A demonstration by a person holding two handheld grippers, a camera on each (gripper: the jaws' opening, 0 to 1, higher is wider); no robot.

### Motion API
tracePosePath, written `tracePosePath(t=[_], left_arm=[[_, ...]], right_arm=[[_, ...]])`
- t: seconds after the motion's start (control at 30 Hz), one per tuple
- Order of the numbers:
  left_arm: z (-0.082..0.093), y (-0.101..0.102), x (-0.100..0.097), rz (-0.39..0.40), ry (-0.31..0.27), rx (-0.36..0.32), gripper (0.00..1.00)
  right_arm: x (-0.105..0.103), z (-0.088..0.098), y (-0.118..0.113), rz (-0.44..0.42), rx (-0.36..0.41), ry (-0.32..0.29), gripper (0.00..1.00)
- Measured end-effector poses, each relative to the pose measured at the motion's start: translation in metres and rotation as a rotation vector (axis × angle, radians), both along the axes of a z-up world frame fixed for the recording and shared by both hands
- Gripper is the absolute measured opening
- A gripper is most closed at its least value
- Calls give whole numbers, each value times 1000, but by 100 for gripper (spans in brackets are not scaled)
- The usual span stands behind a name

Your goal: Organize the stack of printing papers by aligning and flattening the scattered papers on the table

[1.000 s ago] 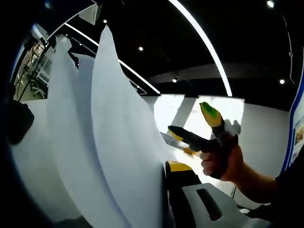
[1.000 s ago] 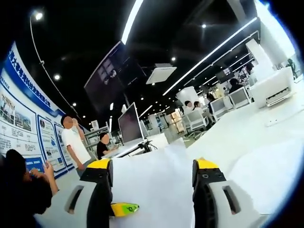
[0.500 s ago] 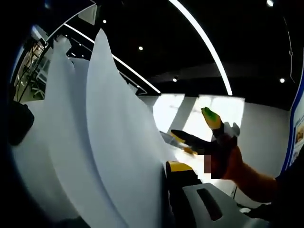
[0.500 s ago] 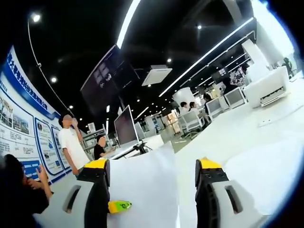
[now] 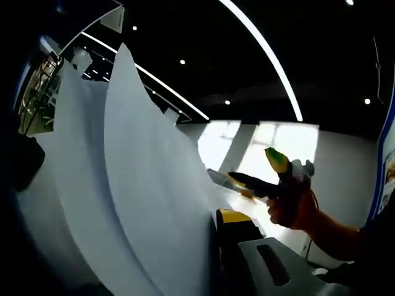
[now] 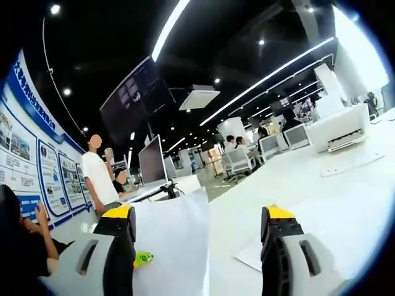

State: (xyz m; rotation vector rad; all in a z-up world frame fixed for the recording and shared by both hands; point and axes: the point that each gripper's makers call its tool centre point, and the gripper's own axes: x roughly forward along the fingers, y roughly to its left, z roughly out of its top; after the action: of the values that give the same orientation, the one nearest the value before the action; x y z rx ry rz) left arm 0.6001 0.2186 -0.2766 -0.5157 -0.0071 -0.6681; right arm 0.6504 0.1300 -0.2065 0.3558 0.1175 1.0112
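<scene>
White counter (image 6: 321, 185) carries loose sheets. Left hand-held gripper (image 5: 210, 259) clamps the upright papers (image 5: 142, 197); right hand-held gripper (image 6: 197, 246) stands wide. Sheets are thin, floppy, slippery: grip near edges.

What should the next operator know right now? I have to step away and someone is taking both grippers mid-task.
Left gripper: its jaw state is hidden behind the papers, which stand up curved right in front of it.
Right gripper: open; one sheet stands against its left jaw, not clamped. In the left gripper view the right gripper is held by a hand at the papers' far edge.
Another sheet lies on the table.
Done: papers lifted on edge. Left: align edges, lay the stack flat, add the loose sheet.
</scene>
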Motion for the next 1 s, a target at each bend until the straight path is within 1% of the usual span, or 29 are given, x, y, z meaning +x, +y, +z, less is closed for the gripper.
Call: tracePosePath(t=[0.17, 0.47, 0.6, 0.7, 1.0], left_arm=[[0, 1, 0, 3, 1, -4, 11], [0, 1, 1, 2, 4, -7, 12], [0, 0, 1, 3, 5, -4, 12], [-1, 0, 1, 3, 7, -2, 12], [-2, 0, 2, 3, 11, -1, 12]], right_arm=[[1, -2, -7, -9, -13, 5, 81], [7, -4, -24, -43, -13, 6, 81], [12, -8, -35, -70, -29, 3, 81], [14, -12, -42, -80, -24, 17, 81], [19, -19, -59, -116, -43, 21, 81]])
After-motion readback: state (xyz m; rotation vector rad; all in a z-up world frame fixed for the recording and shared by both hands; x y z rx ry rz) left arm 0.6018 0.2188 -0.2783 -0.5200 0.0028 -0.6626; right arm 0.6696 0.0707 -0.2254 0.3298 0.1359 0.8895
